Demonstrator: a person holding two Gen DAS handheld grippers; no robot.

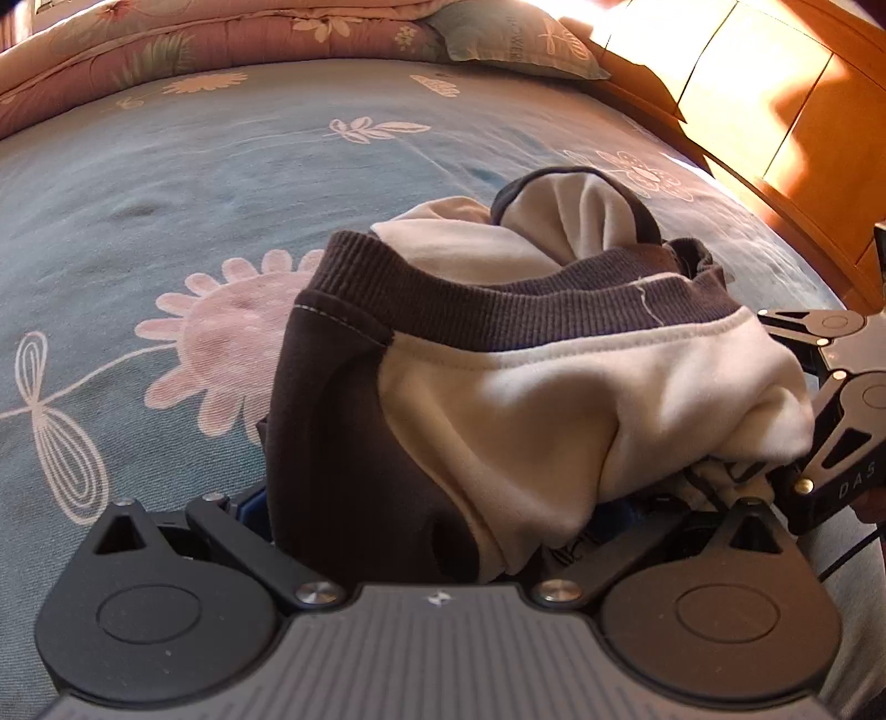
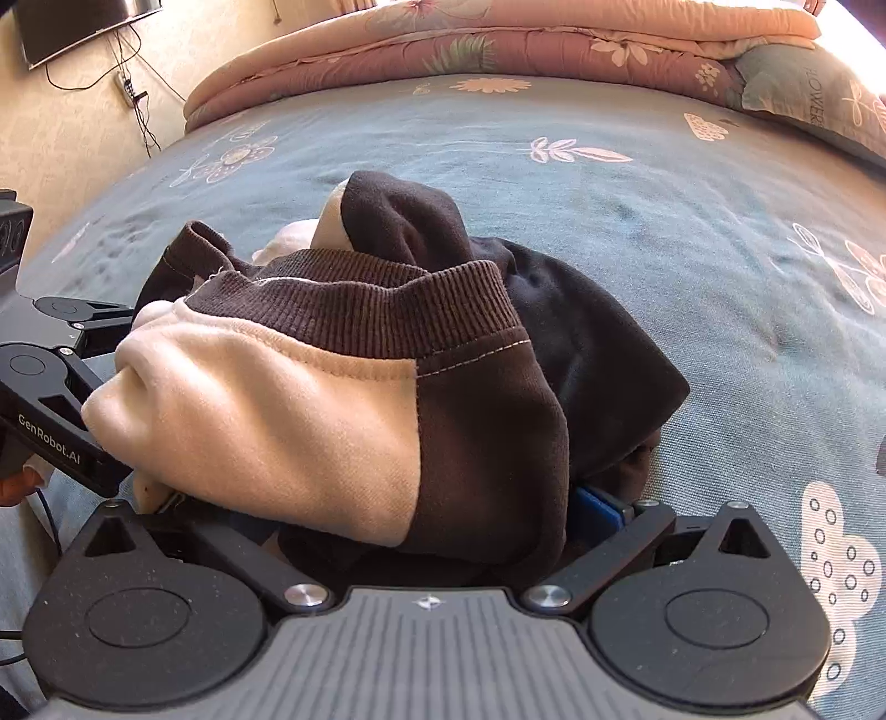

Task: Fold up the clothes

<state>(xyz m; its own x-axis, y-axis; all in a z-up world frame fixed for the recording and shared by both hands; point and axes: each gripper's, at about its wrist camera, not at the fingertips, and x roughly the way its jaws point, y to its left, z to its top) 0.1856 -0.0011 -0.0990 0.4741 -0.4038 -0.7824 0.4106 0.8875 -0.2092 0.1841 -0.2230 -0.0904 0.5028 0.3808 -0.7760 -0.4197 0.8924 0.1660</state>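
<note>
A brown and cream sweatshirt [image 1: 531, 399] with a ribbed brown hem lies bunched on the blue flowered bed; it also shows in the right wrist view [image 2: 343, 399]. My left gripper [image 1: 437, 531] is shut on the sweatshirt's near edge, and the cloth hides its fingertips. My right gripper [image 2: 426, 526] is shut on the same sweatshirt; a blue pad [image 2: 598, 512] peeks out beside the cloth. The two grippers are side by side: the right one shows at the right edge of the left wrist view [image 1: 830, 421], the left one at the left edge of the right wrist view [image 2: 50, 410].
The blue bedsheet [image 1: 221, 194] stretches ahead. A folded pink quilt [image 2: 498, 50] and a pillow [image 1: 515, 39] lie at the far end. A wooden headboard [image 1: 775, 111] stands at the right. A wall with cables and a screen [image 2: 83, 22] is at the far left.
</note>
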